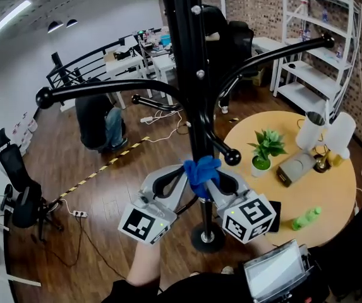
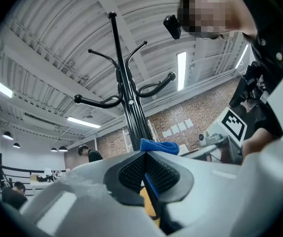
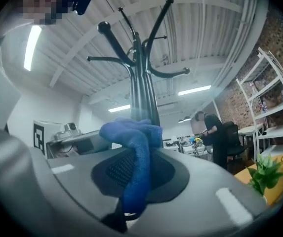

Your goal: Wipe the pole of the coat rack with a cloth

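The black coat rack pole rises through the middle of the head view from its round base. A blue cloth is bunched around the pole just above a knobbed hook. My left gripper and right gripper meet at the cloth from either side of the pole. In the left gripper view the left gripper is shut on a thin edge of the cloth, with the pole right behind. In the right gripper view the right gripper is shut on a thick fold of the cloth in front of the pole.
Curved hooks spread left and right above my grippers. A round wooden table at the right holds a potted plant, a green bottle and white lamps. White shelving stands behind. A power strip and cables lie on the floor.
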Available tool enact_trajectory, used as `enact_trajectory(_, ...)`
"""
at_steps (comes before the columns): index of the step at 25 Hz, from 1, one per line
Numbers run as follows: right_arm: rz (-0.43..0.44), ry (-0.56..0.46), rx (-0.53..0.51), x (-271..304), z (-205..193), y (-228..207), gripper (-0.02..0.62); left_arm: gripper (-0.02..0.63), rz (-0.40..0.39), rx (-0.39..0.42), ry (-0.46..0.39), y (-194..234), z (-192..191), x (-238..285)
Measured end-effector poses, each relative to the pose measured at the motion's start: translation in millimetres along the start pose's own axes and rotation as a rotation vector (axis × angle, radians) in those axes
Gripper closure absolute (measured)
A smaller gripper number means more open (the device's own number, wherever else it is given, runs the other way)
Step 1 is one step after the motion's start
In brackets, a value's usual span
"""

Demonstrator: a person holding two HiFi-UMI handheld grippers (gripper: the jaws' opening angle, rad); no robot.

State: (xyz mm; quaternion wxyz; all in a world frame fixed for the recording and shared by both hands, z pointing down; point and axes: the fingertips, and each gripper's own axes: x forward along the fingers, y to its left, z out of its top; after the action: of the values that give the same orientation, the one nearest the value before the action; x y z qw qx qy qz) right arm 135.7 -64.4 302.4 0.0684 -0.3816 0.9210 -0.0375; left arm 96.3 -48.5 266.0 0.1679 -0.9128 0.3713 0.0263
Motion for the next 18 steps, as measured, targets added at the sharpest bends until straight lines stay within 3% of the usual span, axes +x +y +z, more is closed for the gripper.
enact_trajectory(7, -0.060, 0.176, 0.045, -7.2, -76.5, -9.2, 0.541, 0.603, -0.004, -0.031, 0.094, -12.4, -49.0, 4.9)
enact_trajectory(13, -0.114, 0.360, 0.058, -16.0, -152.2, -19.7, 0.541, 0.603, 0.027, -0.062, 0.076, -7.6, -51.3, -2.2)
enact_trajectory(18, -0.113, 0.384, 0.068, -18.5, -161.1, -22.6, 0.541, 0.603, 0.022, -0.057, 0.073, -10.8, -51.0, -1.6)
